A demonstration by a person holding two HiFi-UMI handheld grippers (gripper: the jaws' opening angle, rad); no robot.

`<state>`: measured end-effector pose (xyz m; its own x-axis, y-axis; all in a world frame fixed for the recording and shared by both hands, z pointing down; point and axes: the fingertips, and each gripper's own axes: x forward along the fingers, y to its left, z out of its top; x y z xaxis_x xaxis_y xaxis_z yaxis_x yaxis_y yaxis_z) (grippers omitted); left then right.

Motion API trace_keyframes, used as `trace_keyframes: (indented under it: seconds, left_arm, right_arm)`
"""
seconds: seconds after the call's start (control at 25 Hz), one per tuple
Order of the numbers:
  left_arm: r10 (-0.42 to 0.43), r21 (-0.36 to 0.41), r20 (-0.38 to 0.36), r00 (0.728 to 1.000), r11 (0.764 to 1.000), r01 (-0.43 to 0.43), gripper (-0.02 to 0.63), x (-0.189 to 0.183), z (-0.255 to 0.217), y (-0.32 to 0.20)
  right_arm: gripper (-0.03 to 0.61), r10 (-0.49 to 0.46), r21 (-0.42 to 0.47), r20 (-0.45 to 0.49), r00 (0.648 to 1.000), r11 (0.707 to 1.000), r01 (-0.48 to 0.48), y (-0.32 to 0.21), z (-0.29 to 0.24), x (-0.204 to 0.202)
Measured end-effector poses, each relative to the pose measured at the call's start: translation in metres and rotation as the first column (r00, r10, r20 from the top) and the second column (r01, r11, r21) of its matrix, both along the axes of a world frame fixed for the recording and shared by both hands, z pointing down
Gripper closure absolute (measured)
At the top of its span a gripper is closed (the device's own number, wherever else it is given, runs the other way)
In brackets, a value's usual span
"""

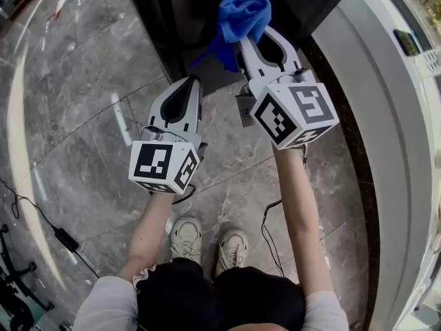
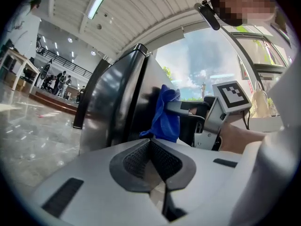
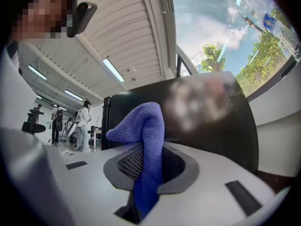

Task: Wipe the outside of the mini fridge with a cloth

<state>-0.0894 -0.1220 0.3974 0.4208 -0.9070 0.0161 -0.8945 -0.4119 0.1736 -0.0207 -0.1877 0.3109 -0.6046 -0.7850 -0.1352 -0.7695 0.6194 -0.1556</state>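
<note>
The right gripper [image 1: 256, 38] pinched the blue cloth [image 1: 244, 14] up by the black fridge [image 1: 180, 19], the left gripper [image 1: 185, 95] was closed on nothing, so wiping looked just begun and needed the cloth rubbed along its side.

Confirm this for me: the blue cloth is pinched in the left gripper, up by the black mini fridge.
Wrong on one point: the blue cloth is pinched in the right gripper, not the left, up by the black mini fridge. The right gripper view shows it between those jaws. The left gripper is shut on nothing.
</note>
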Motion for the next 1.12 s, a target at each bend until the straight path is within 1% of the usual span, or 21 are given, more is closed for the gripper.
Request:
trace_keyframes:
  seconds: [0.16, 0.44, 0.72, 0.8, 0.88, 1.0, 1.12]
  left_arm:
    - [0.046, 0.021, 0.002, 0.999, 0.999, -0.046, 0.609, 0.025, -0.004, -0.012]
    - [0.110, 0.026, -0.017, 0.994, 0.994, -0.109, 0.609, 0.064, -0.002, -0.037]
    - [0.170, 0.023, -0.018, 0.985, 0.985, -0.170, 0.609, 0.100, 0.008, -0.059]
    - [0.179, 0.017, -0.030, 0.983, 0.984, -0.178, 0.609, 0.109, 0.013, -0.066]
    - [0.185, 0.008, -0.039, 0.982, 0.983, -0.185, 0.609, 0.116, 0.018, -0.070]
    - [0.190, -0.004, -0.041, 0.981, 0.982, -0.191, 0.609, 0.123, 0.028, -0.075]
    - [0.191, -0.020, -0.062, 0.980, 0.981, -0.193, 0.609, 0.127, 0.036, -0.084]
  right_arm:
    - [0.499, 0.075, 0.008, -0.013, 0.997, 0.997, -0.075, -0.018, 0.003, 0.036]
    - [0.499, 0.190, 0.019, -0.019, 0.982, 0.982, -0.189, -0.045, 0.008, 0.092]
    - [0.499, 0.293, 0.018, -0.017, 0.956, 0.956, -0.292, -0.076, 0.016, 0.149]
    - [0.499, 0.317, 0.020, -0.013, 0.948, 0.948, -0.317, -0.083, 0.016, 0.162]
    - [0.499, 0.332, 0.026, -0.006, 0.943, 0.943, -0.332, -0.088, 0.016, 0.172]
    - [0.499, 0.322, 0.042, -0.002, 0.947, 0.946, -0.321, -0.091, 0.017, 0.178]
    - [0.499, 0.318, 0.048, 0.006, 0.948, 0.947, -0.318, -0.095, 0.019, 0.186]
